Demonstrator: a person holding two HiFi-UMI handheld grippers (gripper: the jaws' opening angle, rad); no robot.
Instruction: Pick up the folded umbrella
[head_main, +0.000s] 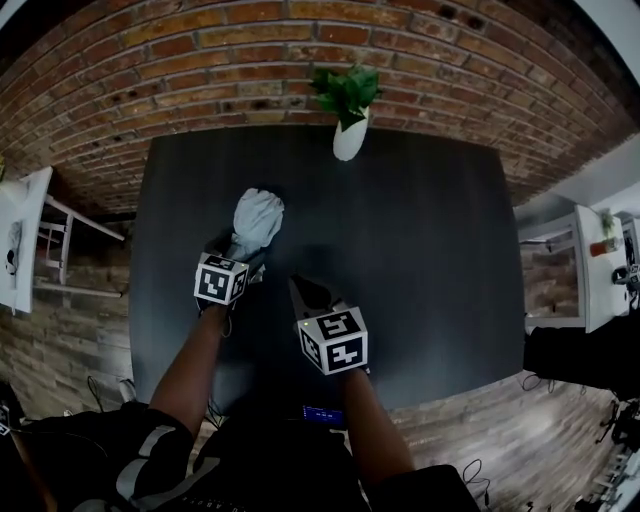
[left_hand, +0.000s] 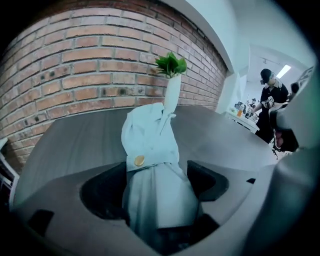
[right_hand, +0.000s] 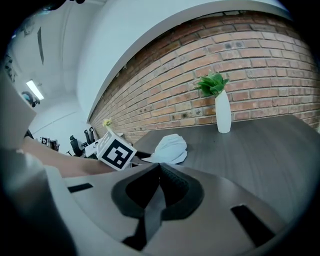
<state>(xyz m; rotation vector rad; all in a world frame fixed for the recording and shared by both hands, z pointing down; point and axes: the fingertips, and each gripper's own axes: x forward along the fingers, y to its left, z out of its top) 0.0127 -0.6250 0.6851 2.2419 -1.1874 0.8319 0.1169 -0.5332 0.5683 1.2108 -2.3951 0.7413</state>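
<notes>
The folded umbrella (head_main: 257, 218) is a pale, bunched fabric bundle lying on the dark table (head_main: 420, 250), with a strap and a brass snap button (left_hand: 139, 160) round its middle. My left gripper (head_main: 243, 252) stands open at its near end. In the left gripper view the umbrella (left_hand: 150, 150) lies between the wide jaws, with a gap on the left side. My right gripper (head_main: 306, 291) is shut and empty, a little right of and nearer than the umbrella. The right gripper view shows the umbrella (right_hand: 170, 149) ahead to the left, beside the left gripper's marker cube (right_hand: 116, 153).
A white vase with a green plant (head_main: 349, 135) stands at the table's far edge against the brick wall (head_main: 250, 60). White side tables (head_main: 20, 240) (head_main: 600, 265) flank the dark table. A person (left_hand: 270, 100) stands far off to the right in the left gripper view.
</notes>
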